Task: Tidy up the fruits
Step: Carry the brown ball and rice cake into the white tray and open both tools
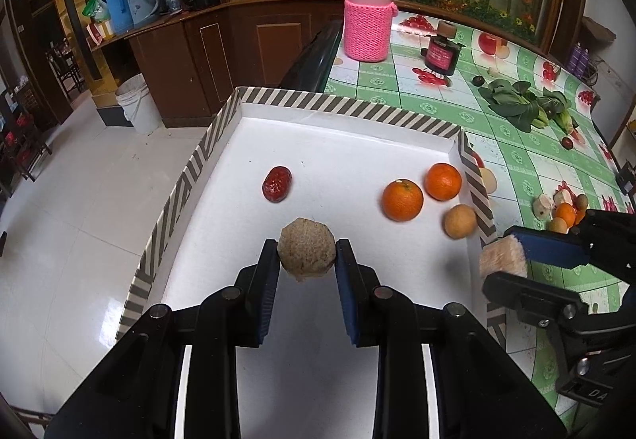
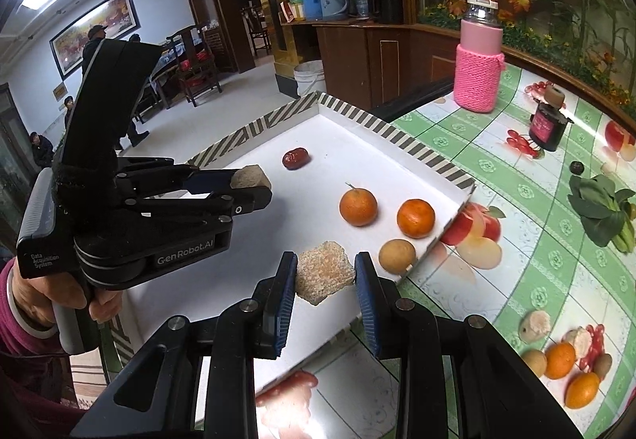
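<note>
Grainy tan, kinda crumbly-looking ball (image 1: 306,252) is pinched in the left gripper (image 1: 306,254) over the white striped-rim tray (image 1: 342,103). The right gripper (image 2: 326,274) is clamped on a similar rough beige chunk (image 2: 324,272). Two oranges (image 1: 402,199), a brown fruit (image 1: 460,221) and a red date (image 1: 277,184) sit inside.

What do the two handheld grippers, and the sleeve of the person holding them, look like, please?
Both are black linkage grippers with silver pivot pins and blue ribbed pads. The left gripper has a grey side block printed "Data Acquisition System", "GenRobot.AI" on its round base, and a grey handle. The right gripper matches it in build. The sleeve is magenta, with a pale bracelet.
</note>
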{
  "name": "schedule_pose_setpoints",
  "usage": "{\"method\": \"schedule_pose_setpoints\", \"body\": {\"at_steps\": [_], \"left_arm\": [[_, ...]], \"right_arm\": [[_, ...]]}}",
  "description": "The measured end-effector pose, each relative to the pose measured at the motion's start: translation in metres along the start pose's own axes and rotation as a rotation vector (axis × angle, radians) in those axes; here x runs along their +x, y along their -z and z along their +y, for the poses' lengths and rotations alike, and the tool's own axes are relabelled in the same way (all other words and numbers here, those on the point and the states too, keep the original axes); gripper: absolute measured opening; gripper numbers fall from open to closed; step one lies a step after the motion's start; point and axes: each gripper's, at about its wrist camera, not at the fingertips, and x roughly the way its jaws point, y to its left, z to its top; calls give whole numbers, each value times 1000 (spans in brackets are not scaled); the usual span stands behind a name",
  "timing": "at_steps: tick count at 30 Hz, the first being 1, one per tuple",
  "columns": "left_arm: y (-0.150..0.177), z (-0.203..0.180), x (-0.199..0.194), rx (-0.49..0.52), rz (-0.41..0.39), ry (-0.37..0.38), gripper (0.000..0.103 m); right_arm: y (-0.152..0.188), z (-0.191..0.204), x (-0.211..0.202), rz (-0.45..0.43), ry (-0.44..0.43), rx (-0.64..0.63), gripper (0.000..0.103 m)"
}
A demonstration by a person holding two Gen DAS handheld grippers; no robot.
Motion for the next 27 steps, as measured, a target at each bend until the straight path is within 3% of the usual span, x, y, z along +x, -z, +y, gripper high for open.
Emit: {"method": "schedule_pose_setpoints", "body": {"at_steps": [15,27], "left_arm": [[-3,8,20,-15,53,-7,26],[-1,8,27,-24,97,5,26]], "right_arm": [[-11,-1,49,85,-26,-25,30],[-13,0,61,111,-9,-37,30]]}}
